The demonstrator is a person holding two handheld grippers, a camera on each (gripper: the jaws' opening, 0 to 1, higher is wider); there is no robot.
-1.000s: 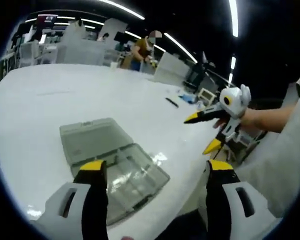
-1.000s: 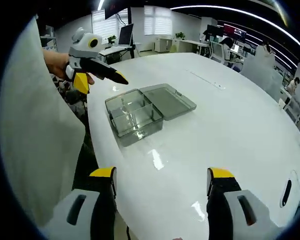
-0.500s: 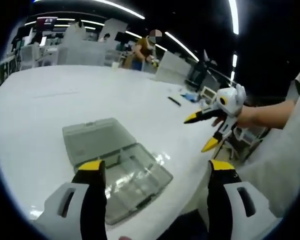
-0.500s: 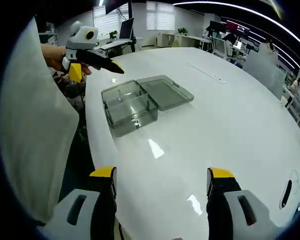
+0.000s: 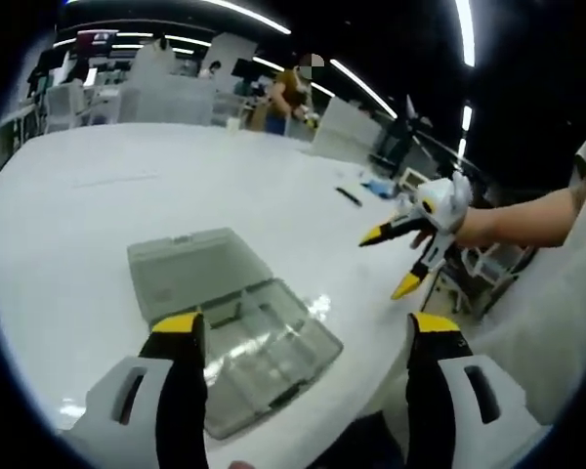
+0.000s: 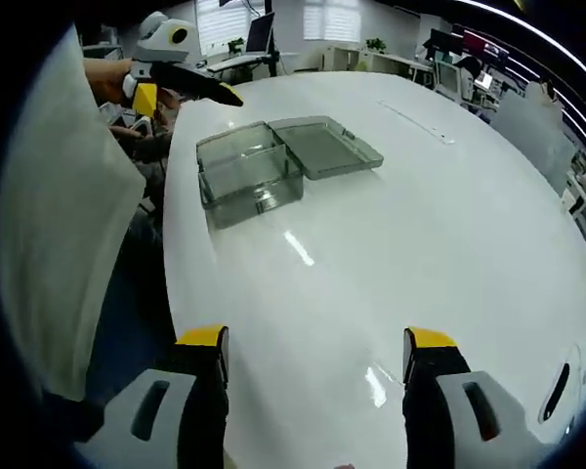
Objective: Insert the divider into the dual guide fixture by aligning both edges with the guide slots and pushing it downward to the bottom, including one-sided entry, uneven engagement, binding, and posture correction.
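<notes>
In the left gripper view, our left gripper (image 5: 298, 337) hangs just above the near edge of the white table (image 5: 98, 205), its two yellow-tipped jaws wide apart with nothing between them. Under and between the jaws sits the clear plastic box (image 5: 264, 357), our fixture, with its lid (image 5: 190, 269) folded open flat on the table behind it. We judge the lid lies back that way to leave the top free for a straight downward push. Partitions show faintly inside the box, but we cannot tell whether any of them is the loose divider, or whether one is seated in its slots. Off to the right, the right gripper (image 5: 398, 259) is held out over the table edge by a hand (image 5: 474, 227), jaws spread and empty, well apart from the box.

In the right gripper view, our right gripper (image 6: 313, 342) looks across a wide bare stretch of table (image 6: 449, 225), jaws parted and holding nothing. The box (image 6: 246, 178) stands far off near the table's edge, lid (image 6: 324, 147) open beside it, and the left gripper (image 6: 190, 86) hovers just above its far side. We judge insertion has not begun; both tools seem poised for approach.
</notes>
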